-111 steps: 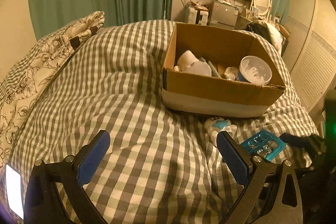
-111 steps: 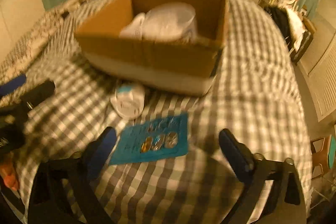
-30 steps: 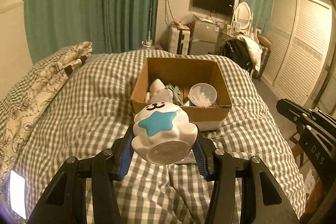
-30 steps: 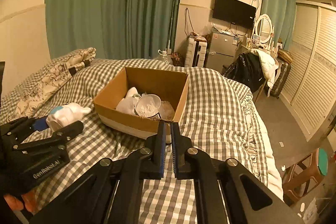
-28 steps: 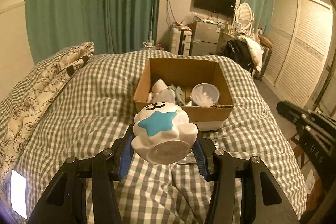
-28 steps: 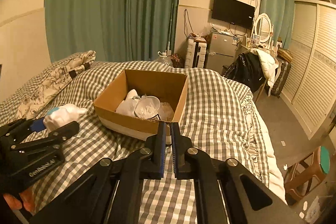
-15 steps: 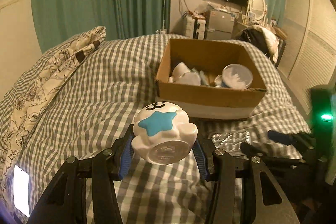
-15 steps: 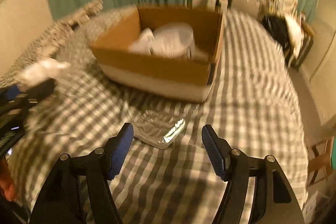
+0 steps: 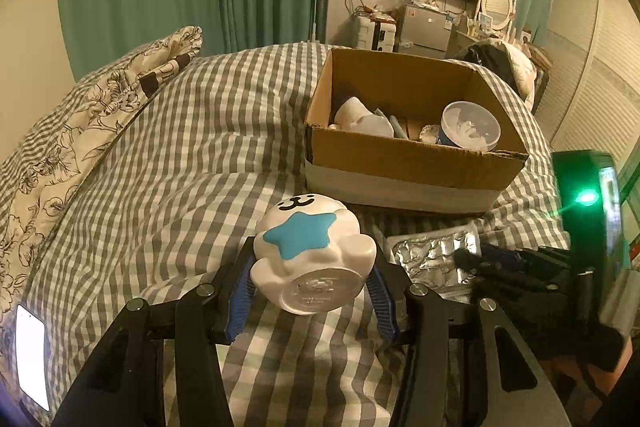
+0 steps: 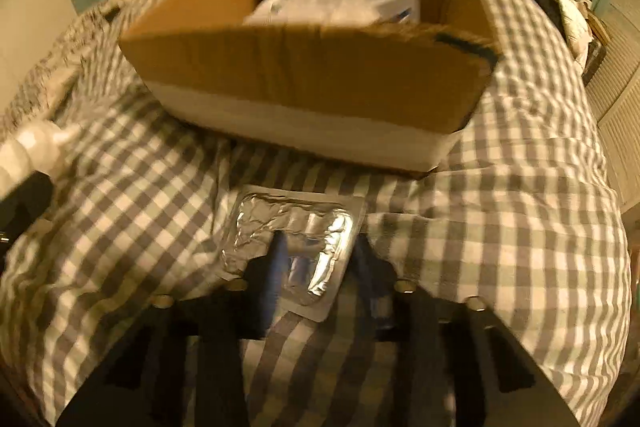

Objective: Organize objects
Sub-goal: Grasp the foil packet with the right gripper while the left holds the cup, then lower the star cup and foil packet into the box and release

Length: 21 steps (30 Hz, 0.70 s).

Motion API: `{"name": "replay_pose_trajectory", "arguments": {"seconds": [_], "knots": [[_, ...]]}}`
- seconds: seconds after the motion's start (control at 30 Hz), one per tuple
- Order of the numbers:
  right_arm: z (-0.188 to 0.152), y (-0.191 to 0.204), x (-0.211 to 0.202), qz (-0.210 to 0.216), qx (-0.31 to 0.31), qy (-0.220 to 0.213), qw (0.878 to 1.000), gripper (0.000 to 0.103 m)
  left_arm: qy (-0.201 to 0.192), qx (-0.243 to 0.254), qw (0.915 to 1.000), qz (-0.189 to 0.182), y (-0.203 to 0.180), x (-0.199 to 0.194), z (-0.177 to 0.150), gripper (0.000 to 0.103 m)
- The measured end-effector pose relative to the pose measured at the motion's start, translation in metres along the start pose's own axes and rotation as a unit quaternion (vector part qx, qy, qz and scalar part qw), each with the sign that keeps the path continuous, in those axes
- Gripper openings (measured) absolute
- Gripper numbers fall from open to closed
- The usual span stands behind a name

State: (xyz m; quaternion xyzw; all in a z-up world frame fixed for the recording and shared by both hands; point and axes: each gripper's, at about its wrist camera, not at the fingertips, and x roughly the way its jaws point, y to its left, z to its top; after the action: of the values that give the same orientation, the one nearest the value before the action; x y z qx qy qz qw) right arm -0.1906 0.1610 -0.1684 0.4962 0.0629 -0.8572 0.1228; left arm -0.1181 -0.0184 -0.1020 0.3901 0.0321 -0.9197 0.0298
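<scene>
My left gripper [image 9: 312, 291] is shut on a white toy figure [image 9: 312, 255] with a blue star and holds it above the checked bed, short of the cardboard box [image 9: 404, 163]. The box holds white items and a round lidded tub [image 9: 471, 125]. A silver foil blister pack [image 10: 288, 247] lies on the bedspread in front of the box [image 10: 312, 75]. My right gripper [image 10: 318, 267] is low over the pack with its blurred fingers on either side of it. The pack [image 9: 432, 259] and the right gripper also show in the left wrist view.
A floral pillow [image 9: 80, 131] lies along the left side of the bed. A lit phone [image 9: 30, 359] lies at the bed's near left corner. Green curtains, a TV and a dresser stand behind. The bed drops off at the right.
My right gripper has dropped down over the foil pack and its fingers have narrowed around it. My left gripper still holds the toy and has drifted a little closer to the box.
</scene>
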Motion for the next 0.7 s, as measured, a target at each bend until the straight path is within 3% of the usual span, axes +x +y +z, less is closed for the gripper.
{"name": "replay_pose_trajectory", "arguments": {"seconds": [0.1,0.23,0.3,0.7], "knots": [[-0.007,-0.003,-0.019,0.008,0.006,-0.028,1.0,0.015,-0.004,0.004,1.0,0.0,-0.002,-0.006,0.0,0.052],[-0.015,0.0,-0.053,0.011,0.002,-0.075,0.997,0.011,-0.013,0.008,0.9999,0.0,-0.003,-0.017,0.002,0.052],[-0.013,0.003,-0.075,0.019,0.001,-0.1,0.995,0.003,-0.019,0.008,0.9998,0.0,-0.004,-0.023,0.004,0.052],[0.01,0.022,-0.16,0.009,-0.031,-0.197,0.98,0.003,-0.066,0.021,0.9976,-0.004,-0.014,-0.057,0.037,0.052]]}}
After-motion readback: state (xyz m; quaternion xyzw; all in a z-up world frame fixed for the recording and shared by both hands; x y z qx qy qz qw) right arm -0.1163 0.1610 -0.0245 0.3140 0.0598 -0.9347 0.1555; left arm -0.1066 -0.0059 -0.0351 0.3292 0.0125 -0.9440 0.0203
